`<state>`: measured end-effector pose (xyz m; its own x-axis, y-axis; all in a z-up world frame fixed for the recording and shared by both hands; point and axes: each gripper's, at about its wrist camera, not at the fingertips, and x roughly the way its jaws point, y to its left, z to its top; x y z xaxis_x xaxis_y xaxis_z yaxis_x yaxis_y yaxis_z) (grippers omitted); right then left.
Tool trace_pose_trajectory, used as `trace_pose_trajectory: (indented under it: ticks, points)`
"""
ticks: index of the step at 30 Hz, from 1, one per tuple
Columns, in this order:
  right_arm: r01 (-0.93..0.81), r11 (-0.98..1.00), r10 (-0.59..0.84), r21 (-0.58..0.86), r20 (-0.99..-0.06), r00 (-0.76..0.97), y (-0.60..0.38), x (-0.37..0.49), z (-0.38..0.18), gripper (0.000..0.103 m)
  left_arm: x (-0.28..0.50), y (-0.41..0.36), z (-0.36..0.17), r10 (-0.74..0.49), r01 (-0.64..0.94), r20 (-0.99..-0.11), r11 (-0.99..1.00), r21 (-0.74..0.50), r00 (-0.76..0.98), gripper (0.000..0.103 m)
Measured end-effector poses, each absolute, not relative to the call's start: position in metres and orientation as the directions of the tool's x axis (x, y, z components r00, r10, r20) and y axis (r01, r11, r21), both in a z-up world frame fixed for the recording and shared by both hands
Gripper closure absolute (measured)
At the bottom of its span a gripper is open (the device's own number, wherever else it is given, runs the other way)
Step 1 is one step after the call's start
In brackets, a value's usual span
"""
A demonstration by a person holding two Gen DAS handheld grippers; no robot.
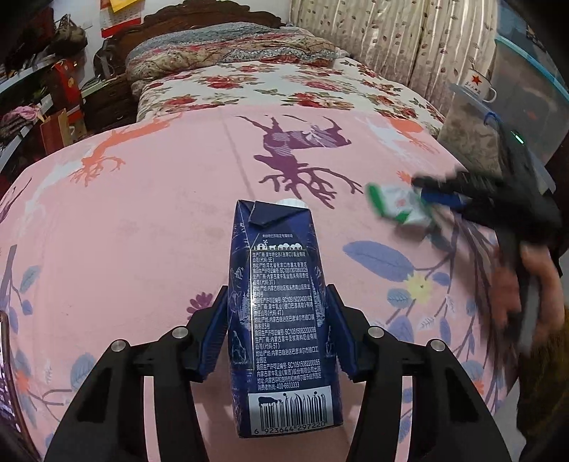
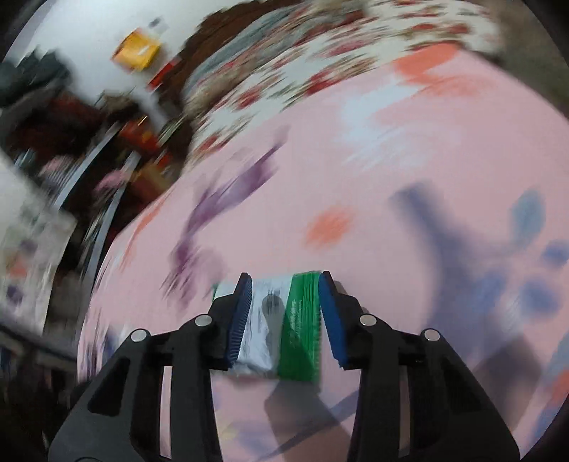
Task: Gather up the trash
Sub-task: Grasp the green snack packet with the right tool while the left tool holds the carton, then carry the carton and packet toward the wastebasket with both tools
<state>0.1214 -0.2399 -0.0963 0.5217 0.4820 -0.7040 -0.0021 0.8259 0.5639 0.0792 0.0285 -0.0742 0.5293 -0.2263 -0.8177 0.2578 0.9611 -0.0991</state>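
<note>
Gripping the dark blue milk carton (image 1: 284, 320) between its pads, our left gripper (image 1: 281, 330) holds it lifted over the pink bedspread (image 1: 124, 231); to its right, our right gripper (image 2: 282, 320) is clamped on a green-and-white packet (image 2: 281, 330); we judge both pickups done, so next comes carrying them to a bin, none visible; open bedspread ahead, cluttered shelves (image 1: 32, 106) past its left edge.

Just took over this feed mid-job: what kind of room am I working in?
Almost certainly a bedroom: a bed with a pink printed sheet, a folded floral quilt against a carved wooden headboard, and curtains alongside.
</note>
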Motion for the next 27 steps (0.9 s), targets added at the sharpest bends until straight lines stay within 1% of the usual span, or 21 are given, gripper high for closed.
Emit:
trace_pose_trajectory:
  ticks: [3, 4, 6, 8, 9, 13, 15, 17, 18, 19, 21, 22, 23, 25, 27]
  points:
    - [-0.137, 0.742, 0.646, 0.657, -0.643, 0.412, -0.196, 0.083, -0.095, 0.061, 0.085, 0.037, -0.073, -0.224, 0.238, -0.818, 0.965, -0.110, 0.530, 0.054]
    - [-0.176, 0.741, 0.654, 0.648, -0.639, 0.404, -0.187, 0.074, -0.091, 0.061, 0.086, 0.038, -0.073, -0.222, 0.234, -0.818, 0.966, -0.110, 0.531, 0.054]
    - [-0.279, 0.791, 0.609, 0.545, -0.657, 0.445, -0.174, 0.060, -0.077, 0.061, 0.089, 0.042, -0.074, -0.217, 0.225, -0.819, 0.968, -0.111, 0.531, 0.054]
    - [-0.312, 0.832, 0.555, 0.460, -0.675, 0.485, -0.174, 0.063, -0.069, 0.057, 0.090, 0.044, -0.074, -0.219, 0.222, -0.817, 0.968, -0.114, 0.534, 0.054]
    - [-0.304, 0.838, 0.546, 0.454, -0.679, 0.490, -0.177, 0.069, -0.069, 0.054, 0.090, 0.043, -0.074, -0.215, 0.221, -0.817, 0.969, -0.111, 0.535, 0.054]
    - [-0.280, 0.834, 0.552, 0.476, -0.691, 0.467, -0.182, 0.097, -0.081, 0.054, 0.089, 0.038, -0.075, -0.189, 0.222, -0.814, 0.972, -0.076, 0.549, 0.053]
    - [-0.303, 0.820, 0.573, 0.486, -0.694, 0.436, -0.171, 0.107, -0.091, 0.054, 0.088, 0.035, -0.076, -0.169, 0.222, -0.816, 0.974, -0.051, 0.552, 0.053]
    - [-0.332, 0.799, 0.602, 0.502, -0.674, 0.429, -0.163, 0.114, -0.094, 0.054, 0.091, 0.035, -0.080, -0.165, 0.223, -0.825, 0.974, -0.049, 0.541, 0.054]
    - [-0.340, 0.797, 0.604, 0.499, -0.674, 0.426, -0.157, 0.116, -0.094, 0.056, 0.093, 0.036, -0.084, -0.171, 0.221, -0.833, 0.973, -0.060, 0.527, 0.054]
    - [-0.355, 0.777, 0.628, 0.520, -0.669, 0.397, -0.151, 0.116, -0.094, 0.065, 0.093, 0.037, -0.085, -0.174, 0.219, -0.830, 0.974, -0.065, 0.530, 0.054]
    - [-0.392, 0.743, 0.666, 0.543, -0.659, 0.349, -0.137, 0.110, -0.097, 0.067, 0.093, 0.036, -0.086, -0.167, 0.219, -0.829, 0.974, -0.055, 0.533, 0.055]
    - [-0.424, 0.750, 0.653, 0.508, -0.672, 0.350, -0.128, 0.104, -0.095, 0.072, 0.093, 0.035, -0.086, -0.161, 0.218, -0.828, 0.975, -0.048, 0.537, 0.055]
    - [-0.441, 0.745, 0.655, 0.501, -0.674, 0.341, -0.123, 0.101, -0.094, 0.073, 0.093, 0.035, -0.086, -0.156, 0.218, -0.827, 0.975, -0.042, 0.540, 0.055]
    - [-0.434, 0.716, 0.691, 0.547, -0.647, 0.323, -0.122, 0.095, -0.093, 0.077, 0.093, 0.035, -0.087, -0.151, 0.216, -0.825, 0.976, -0.036, 0.544, 0.056]
    - [-0.408, 0.666, 0.745, 0.625, -0.593, 0.307, -0.132, 0.092, -0.094, 0.077, 0.094, 0.036, -0.086, -0.157, 0.214, -0.825, 0.976, -0.045, 0.542, 0.056]
